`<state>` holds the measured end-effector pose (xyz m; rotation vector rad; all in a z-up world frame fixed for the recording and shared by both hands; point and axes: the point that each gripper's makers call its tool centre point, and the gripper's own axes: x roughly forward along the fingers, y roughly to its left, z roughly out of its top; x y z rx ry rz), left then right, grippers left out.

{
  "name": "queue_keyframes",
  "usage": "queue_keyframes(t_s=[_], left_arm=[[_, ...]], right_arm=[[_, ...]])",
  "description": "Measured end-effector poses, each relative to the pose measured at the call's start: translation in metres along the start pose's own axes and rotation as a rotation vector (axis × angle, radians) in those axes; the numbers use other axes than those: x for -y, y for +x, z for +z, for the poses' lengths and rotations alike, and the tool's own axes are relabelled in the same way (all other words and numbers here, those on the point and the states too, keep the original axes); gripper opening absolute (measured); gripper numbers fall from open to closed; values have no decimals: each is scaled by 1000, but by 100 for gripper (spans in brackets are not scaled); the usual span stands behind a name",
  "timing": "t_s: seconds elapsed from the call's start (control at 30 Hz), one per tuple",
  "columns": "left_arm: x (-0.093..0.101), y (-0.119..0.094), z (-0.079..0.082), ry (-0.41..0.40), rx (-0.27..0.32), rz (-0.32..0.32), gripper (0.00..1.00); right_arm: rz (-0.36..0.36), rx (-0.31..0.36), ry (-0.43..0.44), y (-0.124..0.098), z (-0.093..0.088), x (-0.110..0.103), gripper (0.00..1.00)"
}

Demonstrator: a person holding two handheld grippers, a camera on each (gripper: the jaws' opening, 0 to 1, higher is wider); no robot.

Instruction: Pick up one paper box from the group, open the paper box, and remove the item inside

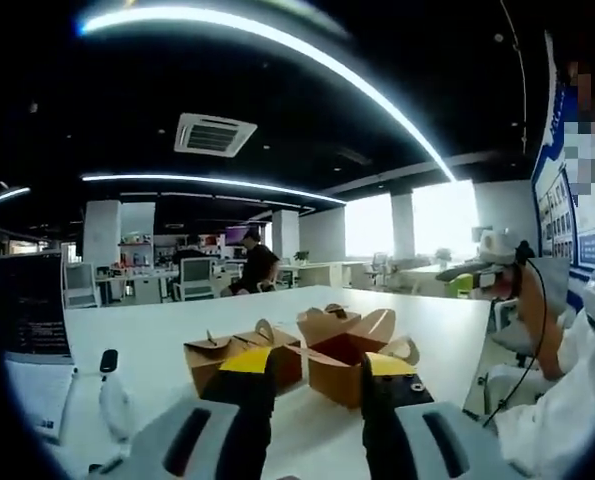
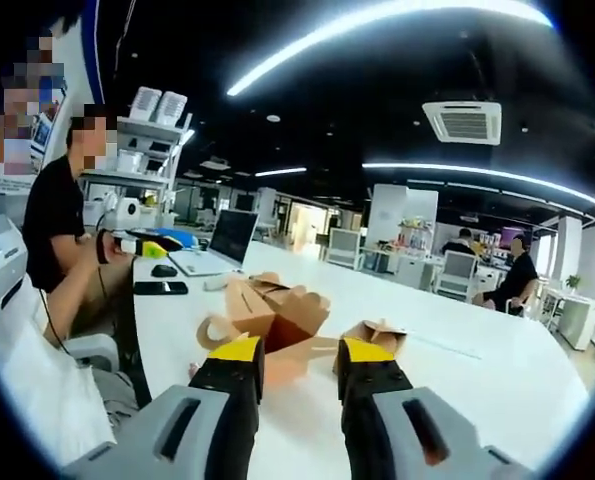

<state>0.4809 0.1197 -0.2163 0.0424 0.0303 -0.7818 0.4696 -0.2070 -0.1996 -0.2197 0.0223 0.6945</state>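
The task has barely begun, by the look of it. The brown paper boxes (image 1: 307, 358) sit grouped on the white counter (image 1: 177, 330), near the edge closest to both tools, none lifted. The left tool (image 1: 317, 385) and right tool (image 2: 292, 375) both hover released and grasp nothing. Choosing one box, opening it and removing its contents remain.
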Motion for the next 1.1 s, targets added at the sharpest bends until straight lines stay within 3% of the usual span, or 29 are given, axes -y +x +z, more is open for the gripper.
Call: queue_keyframes(t_s=[0.37,1.1], left_arm=[[-1,-9,12,-5,46,14,35],[1,4,3,17,10,7,35]], right_arm=[[13,3,-14,-1,2,-7,30],[28,-20,-23,6,-4,-9,30]])
